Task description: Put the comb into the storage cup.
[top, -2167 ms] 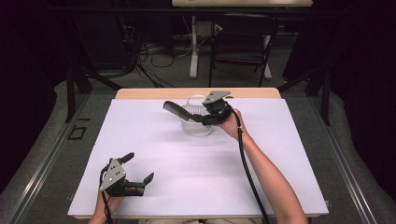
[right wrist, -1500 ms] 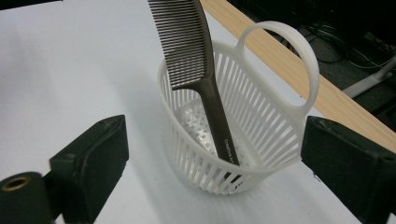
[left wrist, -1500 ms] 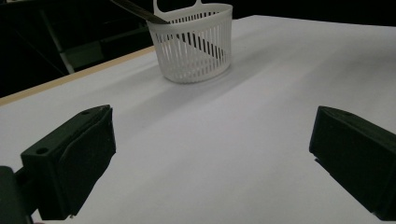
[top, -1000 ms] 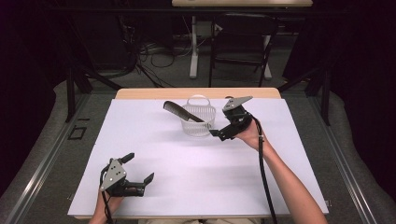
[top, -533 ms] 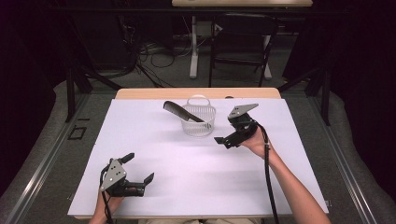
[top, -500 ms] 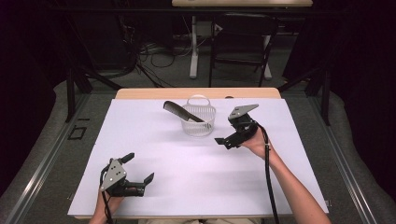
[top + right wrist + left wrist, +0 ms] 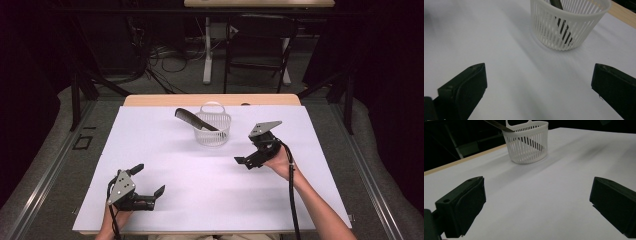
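White slatted plastic basket (image 7: pixel 213 129), black comb (image 7: pixel 196 119) slanting out.

Comb (image 7: pixel 196 120) lower end hidden inside basket (image 7: pixel 213 134), seen only through slats; its handle is cut off at top edge in both gripper views. Basket rim is cropped top of right gripper view.
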Motion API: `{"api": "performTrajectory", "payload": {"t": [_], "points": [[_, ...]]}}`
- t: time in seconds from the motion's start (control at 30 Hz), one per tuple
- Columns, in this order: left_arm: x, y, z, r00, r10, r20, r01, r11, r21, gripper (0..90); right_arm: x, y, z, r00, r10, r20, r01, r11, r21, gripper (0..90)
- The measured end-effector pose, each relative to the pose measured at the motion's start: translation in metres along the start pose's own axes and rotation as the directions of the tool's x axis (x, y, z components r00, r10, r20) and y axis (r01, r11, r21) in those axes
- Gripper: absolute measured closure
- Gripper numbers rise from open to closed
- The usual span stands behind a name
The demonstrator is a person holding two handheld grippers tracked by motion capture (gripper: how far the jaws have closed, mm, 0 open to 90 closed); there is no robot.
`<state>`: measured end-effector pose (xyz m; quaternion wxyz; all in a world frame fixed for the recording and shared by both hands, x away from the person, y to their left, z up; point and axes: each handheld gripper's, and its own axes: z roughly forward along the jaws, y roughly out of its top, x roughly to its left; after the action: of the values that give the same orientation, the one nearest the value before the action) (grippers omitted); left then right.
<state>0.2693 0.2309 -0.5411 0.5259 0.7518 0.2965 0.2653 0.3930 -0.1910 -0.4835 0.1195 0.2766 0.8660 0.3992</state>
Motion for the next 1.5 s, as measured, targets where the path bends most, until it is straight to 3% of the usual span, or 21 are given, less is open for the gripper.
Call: {"api": "performTrajectory", "payload": {"t": [0.9,1.5], "points": [[0.000,0.000,0.001,1.0000,0.000,0.002,0.000,1.0000,0.002,0.8,0.016,-0.038,-0.021,0.9996,0.028,0.008,-0.028,0.999,0.020,0.0],[0.000,0.000,0.001,1.0000,0.000,0.003,0.000,1.0000,0.004,0.8,0.028,-0.063,-0.031,0.9986,0.040,0.035,-0.040,0.999,-0.002,0.0]]}}
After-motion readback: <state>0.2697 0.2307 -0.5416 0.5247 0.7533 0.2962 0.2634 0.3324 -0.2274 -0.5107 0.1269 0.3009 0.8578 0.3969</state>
